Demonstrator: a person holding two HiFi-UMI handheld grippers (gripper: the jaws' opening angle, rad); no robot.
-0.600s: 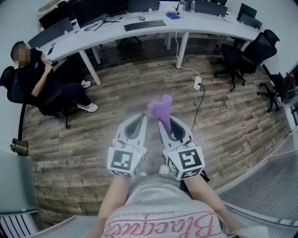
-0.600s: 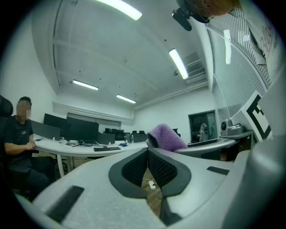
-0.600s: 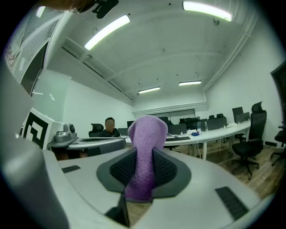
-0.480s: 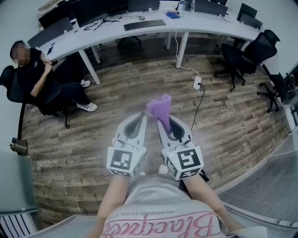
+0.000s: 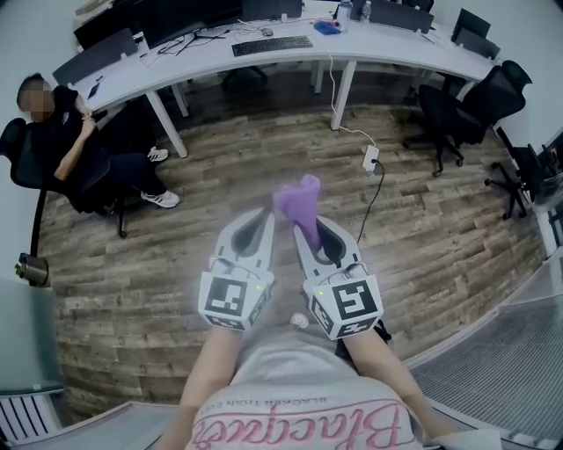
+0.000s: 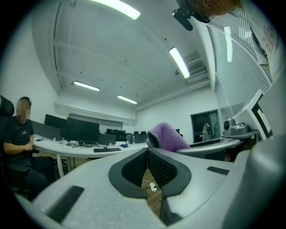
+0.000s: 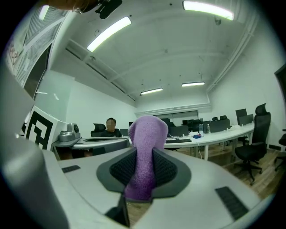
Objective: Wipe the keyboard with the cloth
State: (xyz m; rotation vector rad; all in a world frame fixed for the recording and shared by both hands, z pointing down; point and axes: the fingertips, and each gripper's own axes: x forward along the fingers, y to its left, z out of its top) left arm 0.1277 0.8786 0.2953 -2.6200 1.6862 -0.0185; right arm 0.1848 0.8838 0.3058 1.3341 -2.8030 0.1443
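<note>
A black keyboard (image 5: 273, 46) lies on the long white desk (image 5: 396, 48) far across the room; it also shows small in the left gripper view (image 6: 106, 150). My right gripper (image 5: 303, 220) is shut on a purple cloth (image 5: 297, 200), which sticks up past the jaw tips. In the right gripper view the cloth (image 7: 145, 152) fills the gap between the black pads (image 7: 167, 172). My left gripper (image 5: 261, 214) is held close beside it, shut with nothing between its pads (image 6: 134, 167). The cloth (image 6: 167, 136) shows just to its right. Both grippers hang over the wooden floor, well short of the desk.
A person (image 5: 70, 149) sits on a chair at the desk's left end. Black office chairs (image 5: 457, 110) stand at the right. A power strip (image 5: 371, 158) and its cable lie on the floor. Monitors (image 5: 167, 22) line the desk. A grated barrier (image 5: 493, 352) is at lower right.
The view has shifted slightly, and the desk and seated person sit a little higher and further left. Both grippers keep the same pose, the cloth still held.
</note>
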